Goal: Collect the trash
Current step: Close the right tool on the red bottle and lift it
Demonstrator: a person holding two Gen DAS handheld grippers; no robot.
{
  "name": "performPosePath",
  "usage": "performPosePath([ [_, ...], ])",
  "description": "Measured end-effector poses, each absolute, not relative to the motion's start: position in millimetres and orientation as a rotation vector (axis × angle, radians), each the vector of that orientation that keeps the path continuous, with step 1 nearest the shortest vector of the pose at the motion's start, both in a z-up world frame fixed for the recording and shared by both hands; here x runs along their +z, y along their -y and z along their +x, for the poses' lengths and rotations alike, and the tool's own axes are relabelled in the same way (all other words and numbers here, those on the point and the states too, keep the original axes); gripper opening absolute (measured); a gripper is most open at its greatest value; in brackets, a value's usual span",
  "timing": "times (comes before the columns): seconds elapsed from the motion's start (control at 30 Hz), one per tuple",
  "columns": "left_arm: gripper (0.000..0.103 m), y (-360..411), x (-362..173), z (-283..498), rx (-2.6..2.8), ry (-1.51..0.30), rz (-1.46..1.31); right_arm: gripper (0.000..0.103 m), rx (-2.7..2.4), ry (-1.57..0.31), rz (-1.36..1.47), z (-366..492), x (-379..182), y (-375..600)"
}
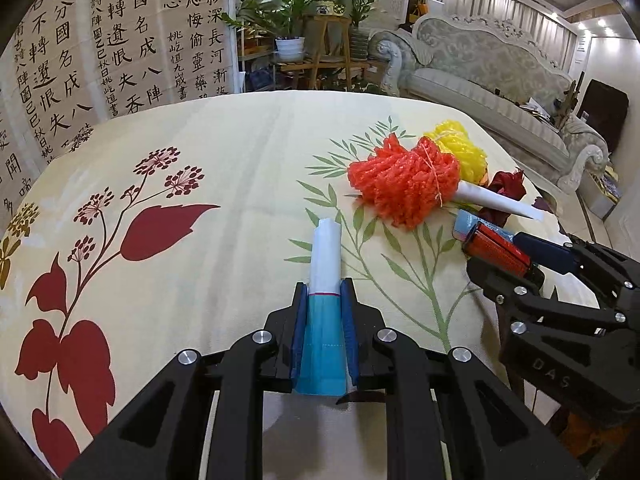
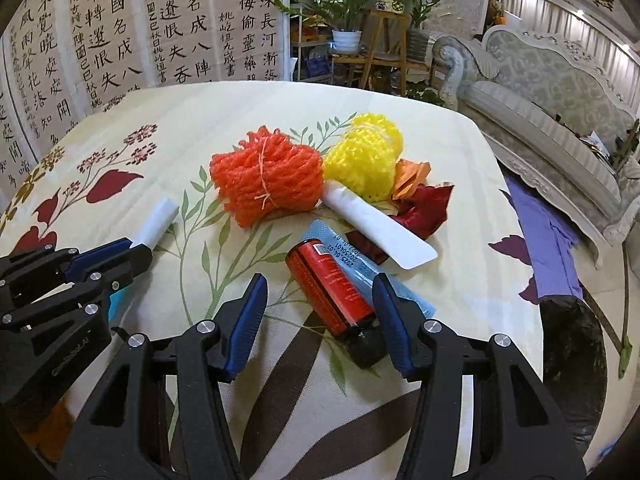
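Left tongs grip a paper roll; right tongs straddle a red bottle.

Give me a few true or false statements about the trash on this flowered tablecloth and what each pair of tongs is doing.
1. The left tongs clamp a white and blue paper packet. True.
2. The right tongs are shut on nothing. False: they straddle the small red bottle with a black cap, open.
3. The orange foam net bundle lies beside a yellow foam net bundle. True.
4. The red bottle stands upright. False: it lies on its side.
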State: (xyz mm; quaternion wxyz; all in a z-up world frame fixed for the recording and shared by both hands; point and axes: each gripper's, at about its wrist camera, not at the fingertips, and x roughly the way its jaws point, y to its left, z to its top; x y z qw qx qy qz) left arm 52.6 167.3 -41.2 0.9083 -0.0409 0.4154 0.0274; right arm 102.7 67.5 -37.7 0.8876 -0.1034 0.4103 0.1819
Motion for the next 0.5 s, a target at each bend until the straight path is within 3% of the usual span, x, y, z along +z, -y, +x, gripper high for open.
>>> performPosePath([
  [0.03,0.018,-167.2,-41.2,52.6,0.057,-0.856,-0.085,0.039,0.380,-0.859,-0.216,103.5,-38.5,-67.8],
  [0.2,0.018,-168.3,-41.6,53.2,0.060,-0.853,-0.085,0.023,0.381,-0.876,-0.220,103.3,-41.5,-72.6],
  [0.5,0.018,-162.1,-37.6,44.3,0.058,-0.829,-0.073,0.023,0.368,-0.850,-0.146,82.7,-34.0,-53.8],
])
